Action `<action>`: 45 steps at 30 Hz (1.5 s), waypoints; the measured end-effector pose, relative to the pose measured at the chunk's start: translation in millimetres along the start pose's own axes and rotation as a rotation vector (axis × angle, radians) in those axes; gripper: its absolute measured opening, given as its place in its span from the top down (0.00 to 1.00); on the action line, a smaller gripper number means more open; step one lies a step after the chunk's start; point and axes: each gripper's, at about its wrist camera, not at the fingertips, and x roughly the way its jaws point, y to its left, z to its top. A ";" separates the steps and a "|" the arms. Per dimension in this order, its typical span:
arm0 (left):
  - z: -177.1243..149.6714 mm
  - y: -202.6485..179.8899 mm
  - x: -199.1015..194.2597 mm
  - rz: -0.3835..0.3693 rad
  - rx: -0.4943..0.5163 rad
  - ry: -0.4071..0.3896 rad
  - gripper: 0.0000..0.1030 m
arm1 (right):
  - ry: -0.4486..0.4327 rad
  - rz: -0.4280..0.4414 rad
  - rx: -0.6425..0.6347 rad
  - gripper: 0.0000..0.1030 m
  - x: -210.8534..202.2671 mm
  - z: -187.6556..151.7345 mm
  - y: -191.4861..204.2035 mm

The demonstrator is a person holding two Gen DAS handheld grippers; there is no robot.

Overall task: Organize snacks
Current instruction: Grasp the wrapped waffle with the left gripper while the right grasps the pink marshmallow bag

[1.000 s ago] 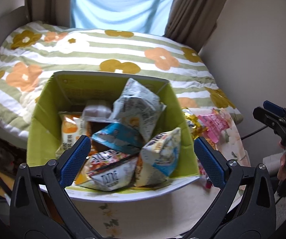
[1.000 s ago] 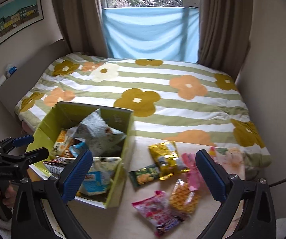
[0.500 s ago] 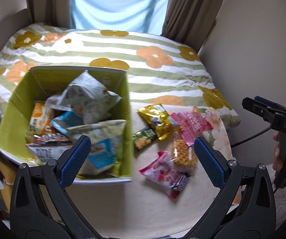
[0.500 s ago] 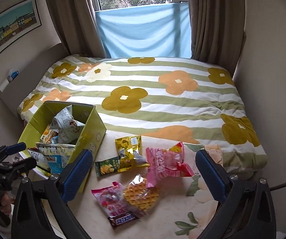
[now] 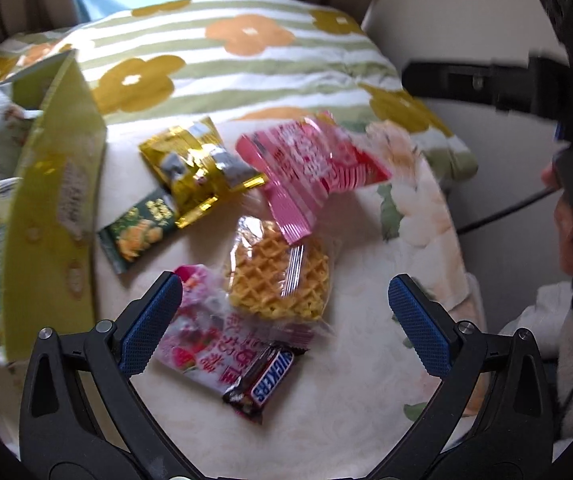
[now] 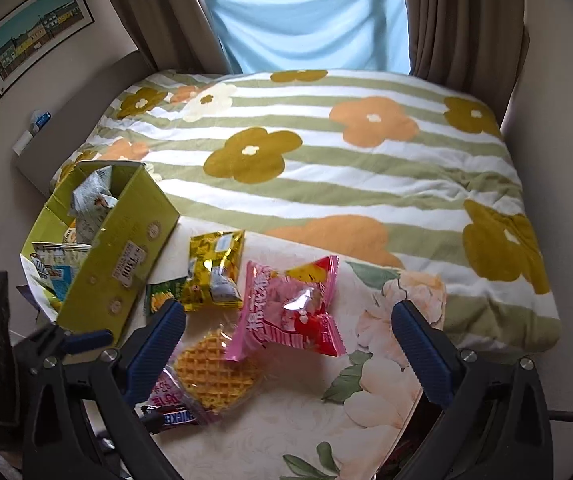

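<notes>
Loose snacks lie on the cream floral-print cloth (image 6: 386,392) beside the yellow-green cardboard box (image 6: 122,248), which already holds several packets. The left gripper (image 5: 286,300) hangs over the pile with its blue-padded jaws spread wide and nothing between them. The clear-wrapped round waffle (image 5: 278,276) sits at 12 o'clock just ahead of the gap, the pink strawberry-print sachet (image 5: 202,344) by the left pad, and the brown Snickers bar (image 5: 266,380) at 6 o'clock.

The step in hand is judged to be picking the next snack for the box. It would go best by centring the jaws on one wrapper, descending, and pinching its crimped edge rather than the brittle waffle body; overlapped packets risk a double pick.

The right gripper (image 6: 286,332) is likewise agape and empty, poised above the pink-and-red striped pouch (image 6: 286,308), with the gold foil packet (image 6: 216,268) at 11 o'clock and the dark green small packet (image 6: 162,296) at 9 o'clock. Both tools tilt downward toward the pile.
</notes>
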 end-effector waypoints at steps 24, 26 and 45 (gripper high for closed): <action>0.7 -8.9 95.4 0.091 0.147 0.134 0.22 | 0.150 0.059 -0.253 0.00 87.2 -9.1 -19.6; 1.1 -7.8 94.3 0.086 0.140 0.130 0.24 | 0.160 0.066 -0.243 0.00 91.9 -7.6 -18.1; -5.9 -18.6 53.2 0.088 0.163 0.082 0.27 | 0.262 0.081 -0.054 0.00 139.5 -7.7 1.5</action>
